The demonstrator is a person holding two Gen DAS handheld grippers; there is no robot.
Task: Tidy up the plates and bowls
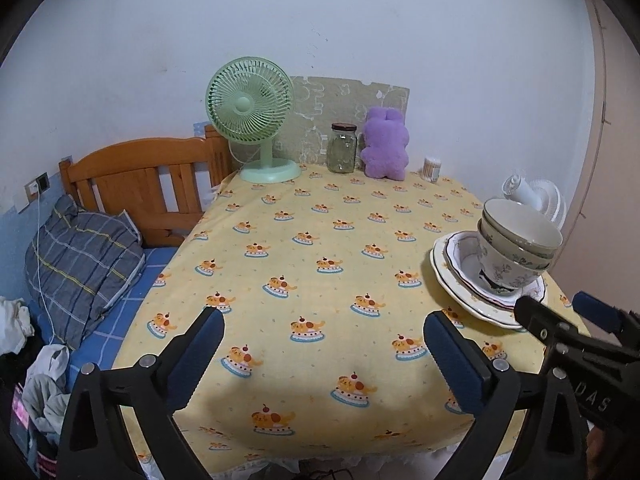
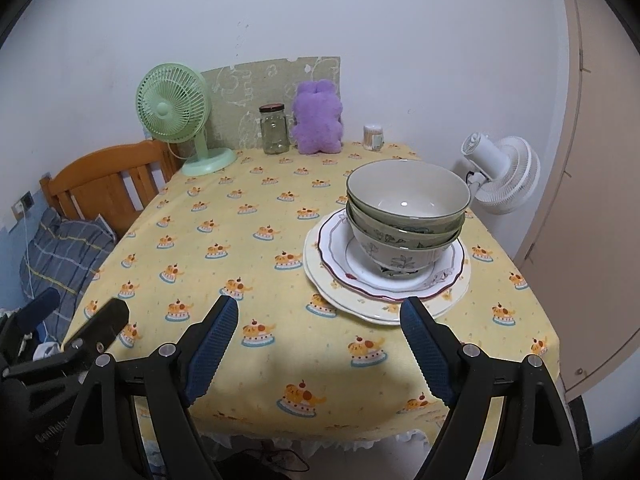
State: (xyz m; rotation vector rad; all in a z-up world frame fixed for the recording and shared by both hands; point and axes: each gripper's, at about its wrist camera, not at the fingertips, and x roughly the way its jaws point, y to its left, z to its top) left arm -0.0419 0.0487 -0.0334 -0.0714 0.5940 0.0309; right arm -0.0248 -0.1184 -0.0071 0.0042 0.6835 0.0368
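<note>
**Stacking looks tidy, with both tools held back**

Sitting toward the right side of the tabletop [image 2: 248,216], the dishes form one pile: three bowls [image 2: 406,216] nested one inside another, standing on two plates [image 2: 332,240], the smaller plate on the wider one. The top bowl tilts a little, as the left wrist view shows. The pile is well apart from the green fan [image 2: 176,120], the glass jar [image 2: 274,130] and the purple plush toy [image 2: 317,118] lined up along the far edge.

The right hand-held gripper [image 2: 320,340] hovers over the near edge with its fingers spread wide and nothing between them; its right finger sits just in front of the plate rim. The left hand-held gripper [image 1: 322,354] is likewise spread and empty, over bare cloth to the left of the pile.

This scene fits two readings: dishes already gathered into their finished stack, or a stack waiting to be taken apart and sorted. I cannot tell which from here.

Either way, any contact with this pile calls for care. The bowls stand tall on a small foot, so a sideways nudge could topple them. Grip a rim squarely, lift straight up, and keep the other tool clear.
</note>
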